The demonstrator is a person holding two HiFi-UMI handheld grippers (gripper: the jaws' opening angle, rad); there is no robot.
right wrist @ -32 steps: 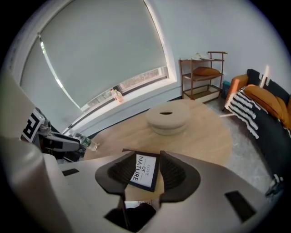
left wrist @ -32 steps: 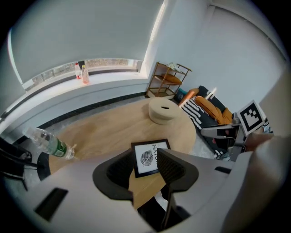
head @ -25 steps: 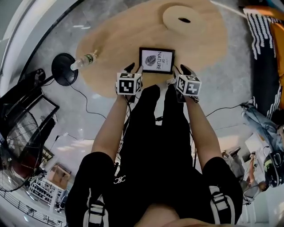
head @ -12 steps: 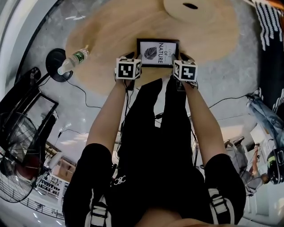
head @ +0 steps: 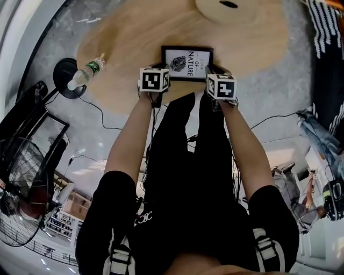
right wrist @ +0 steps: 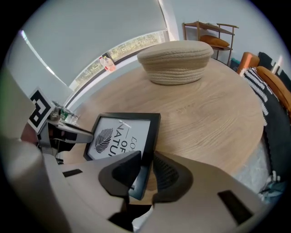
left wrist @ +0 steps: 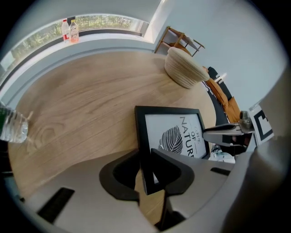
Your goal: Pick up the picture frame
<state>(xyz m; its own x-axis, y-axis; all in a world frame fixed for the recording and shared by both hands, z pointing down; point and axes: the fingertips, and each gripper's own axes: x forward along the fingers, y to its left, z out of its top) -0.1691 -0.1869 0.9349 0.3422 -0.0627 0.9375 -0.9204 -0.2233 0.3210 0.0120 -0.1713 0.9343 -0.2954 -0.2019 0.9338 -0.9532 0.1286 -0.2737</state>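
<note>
A round, pale wooden table (head: pixel 123 37) stands on a grey floor. A plastic bottle (head: pixel 85 73) sits at its 10 o'clock edge and a woven straw dome (head: pixel 231 8) at 1 o'clock. The picture frame (head: pixel 187 56) lies flat and face up near the table's 6 o'clock edge, straight ahead of the person.

The step in hand looks like securing the grip before the lift. To do it well, I judge that both sides should be squeezed evenly and raised together. Keeping the frame level would stop the thin black rail twisting out of either pinch, and a slow start would test the hold.

The left gripper (left wrist: pixel 145 158) has just been closing. Its jaws pinch the frame's 9 o'clock rail close to the near corner, one pad outside and one over the glass. The right gripper (right wrist: pixel 145 160) has likewise been closing, and its jaws clamp the 3 o'clock rail in the same way. Neither stands wide.
</note>
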